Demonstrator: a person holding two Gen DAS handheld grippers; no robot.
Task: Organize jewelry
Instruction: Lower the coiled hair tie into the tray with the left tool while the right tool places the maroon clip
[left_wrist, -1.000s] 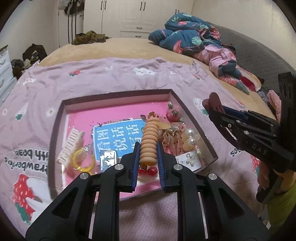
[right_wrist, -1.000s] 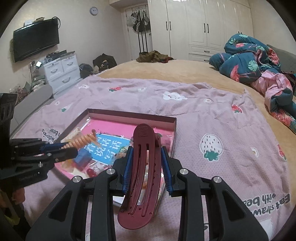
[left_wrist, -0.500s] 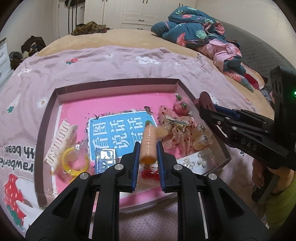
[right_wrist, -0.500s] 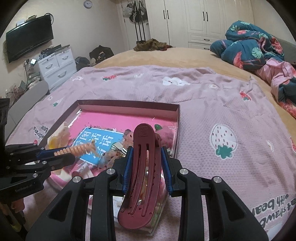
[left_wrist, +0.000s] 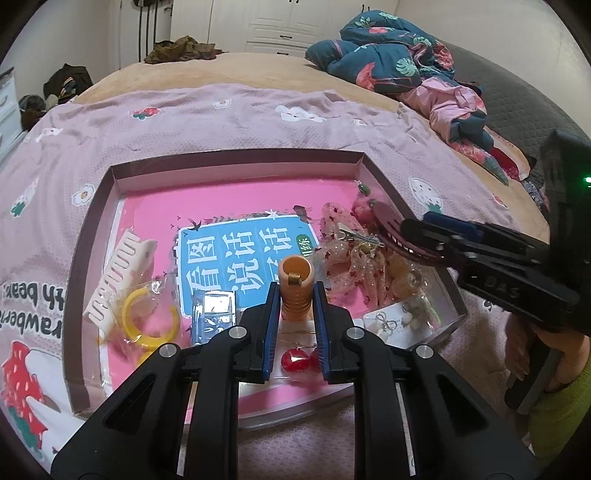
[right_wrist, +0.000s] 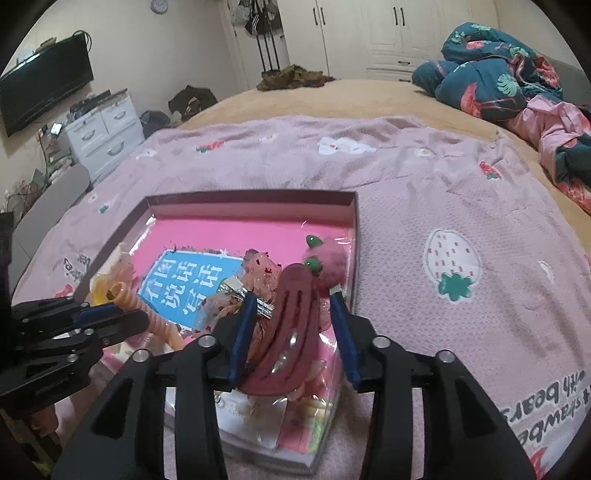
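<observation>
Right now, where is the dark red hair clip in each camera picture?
Left wrist view: the dark red hair clip pokes in from the right, over the pile at the box's right side, at the tip of the right tool.
Right wrist view: the clip sits low in the middle, between the right tool's spread fingers.
Shared landmark: the blue label with white characters on the pink box floor.

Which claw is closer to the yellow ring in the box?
The left claw. It holds the orange spiral tie just beside the yellow ring. The right claw is across the box, over the pink pile.
</observation>
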